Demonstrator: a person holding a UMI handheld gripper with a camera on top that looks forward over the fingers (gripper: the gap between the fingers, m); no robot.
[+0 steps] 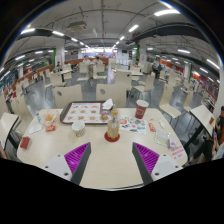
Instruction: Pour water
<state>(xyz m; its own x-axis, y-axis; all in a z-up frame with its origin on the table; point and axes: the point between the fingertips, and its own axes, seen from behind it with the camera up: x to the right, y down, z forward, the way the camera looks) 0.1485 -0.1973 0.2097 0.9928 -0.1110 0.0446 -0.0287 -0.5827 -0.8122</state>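
My gripper [112, 157] is open above the near part of a pale table [110, 165], with nothing between its two purple pads [76, 155]. Beyond the fingers stand the table's objects. A small red and yellow object [111, 131] sits straight ahead. A brown cup [142, 107] stands farther back to the right. A white cup [78, 128] stands to the left of centre. I cannot pick out any water or a bottle for certain.
A tray with a patterned top [86, 112] lies at the back left. A round plate with coloured bits [132, 124] is right of centre. An orange item [48, 120] sits at the far left. Chairs [10, 125] flank the table; a large hall with more tables lies beyond.
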